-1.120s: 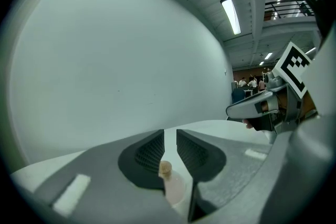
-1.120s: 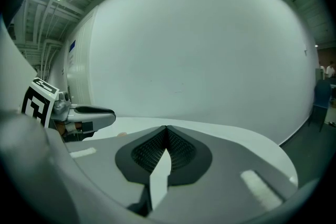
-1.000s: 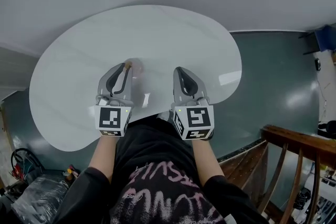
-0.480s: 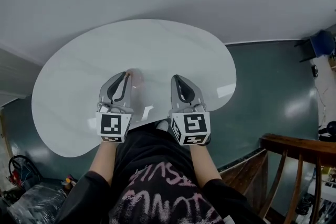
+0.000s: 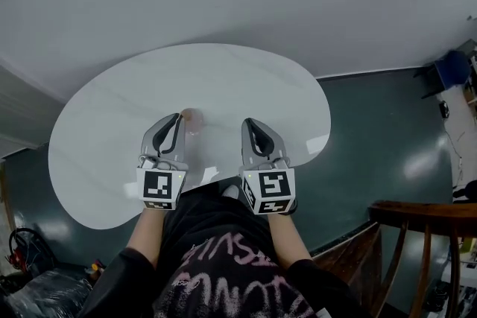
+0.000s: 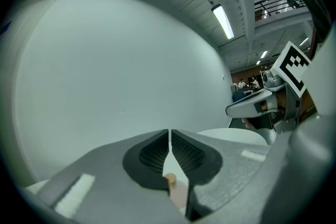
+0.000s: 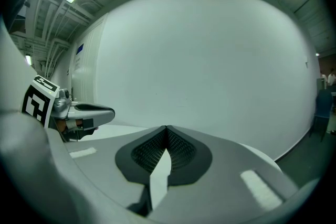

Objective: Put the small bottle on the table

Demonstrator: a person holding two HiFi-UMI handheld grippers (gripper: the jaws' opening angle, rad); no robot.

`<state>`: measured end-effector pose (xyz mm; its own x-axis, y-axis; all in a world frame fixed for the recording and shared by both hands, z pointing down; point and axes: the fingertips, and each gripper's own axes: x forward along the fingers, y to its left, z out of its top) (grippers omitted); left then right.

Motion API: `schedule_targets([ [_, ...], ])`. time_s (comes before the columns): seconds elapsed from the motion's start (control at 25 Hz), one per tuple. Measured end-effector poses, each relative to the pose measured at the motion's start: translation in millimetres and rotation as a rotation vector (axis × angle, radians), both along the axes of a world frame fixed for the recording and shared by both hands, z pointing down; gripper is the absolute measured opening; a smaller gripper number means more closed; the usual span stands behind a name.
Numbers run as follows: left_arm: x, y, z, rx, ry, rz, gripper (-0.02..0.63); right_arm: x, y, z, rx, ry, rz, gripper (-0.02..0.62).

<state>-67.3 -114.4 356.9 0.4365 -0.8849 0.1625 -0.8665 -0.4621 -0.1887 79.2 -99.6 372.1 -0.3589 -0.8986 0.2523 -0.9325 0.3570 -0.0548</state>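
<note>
Centre-left in head view, left gripper (image 5: 177,120) jaws pinch small pinkish bottle (image 5: 191,117) over white oval worktop (image 5: 246,78), prob for set-down; right gripper (image 5: 250,123) jaws together, idle

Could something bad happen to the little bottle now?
1. The small bottle is pinched in the left gripper, and I can't tell whether it touches the table yet. If the jaws open too early, it might drop and topple.
2. The right gripper, shut and empty, hangs close beside it. A nudge could knock the bottle over.
</note>
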Motion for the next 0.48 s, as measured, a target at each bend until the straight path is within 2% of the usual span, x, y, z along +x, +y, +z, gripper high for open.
schedule_targets([
  [0.48,3,9,-14,0.028,-0.002,0.018,0.0,5,8,-13,0.03,0.017,0.011,0.009],
])
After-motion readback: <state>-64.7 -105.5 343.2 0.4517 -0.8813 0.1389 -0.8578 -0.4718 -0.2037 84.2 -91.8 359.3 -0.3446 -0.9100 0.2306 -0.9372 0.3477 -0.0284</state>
